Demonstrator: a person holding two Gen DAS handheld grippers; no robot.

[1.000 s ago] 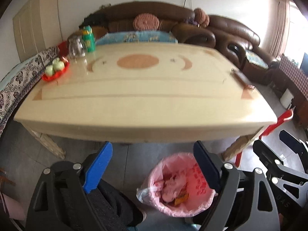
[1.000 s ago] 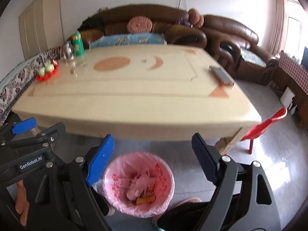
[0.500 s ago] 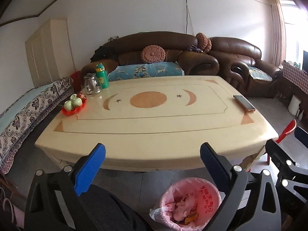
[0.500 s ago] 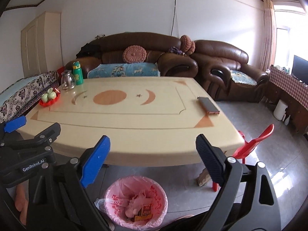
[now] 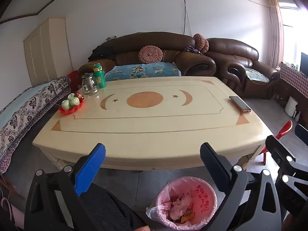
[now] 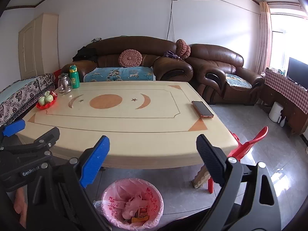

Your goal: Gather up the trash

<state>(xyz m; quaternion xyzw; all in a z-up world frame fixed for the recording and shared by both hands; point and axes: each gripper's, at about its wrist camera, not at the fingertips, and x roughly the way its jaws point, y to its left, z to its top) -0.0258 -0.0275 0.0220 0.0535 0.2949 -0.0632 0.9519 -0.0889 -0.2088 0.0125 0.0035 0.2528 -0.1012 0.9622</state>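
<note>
The left hand-held gripper is seen with its jaws spread wide and nothing between them; the near edge of the table is framed in the gap. The right hand-held gripper is likewise held wide apart and empty, above the same table edge.

The bin, lined with a pink bag, is found on the grey floor just in front of the table's near edge, at 6 o'clock in the right wrist view and at about 5 o'clock in the left wrist view. Trash is seen inside it: crumpled pink and white wrappers and an orange packet. The bag's rim is folded over the bin's edge.

On the table, a phone is laid flat near the 3 o'clock edge. At the far 10 o'clock corner a green bottle and a glass jug are stood upright, just beside each other. A red tray carrying pale green cups is placed near them, toward 9 o'clock. The middle of the tabletop carries only its inlaid pattern.

A red chair is noted at the table's 4 o'clock corner. A brown sofa is set behind the table at 12 o'clock.
</note>
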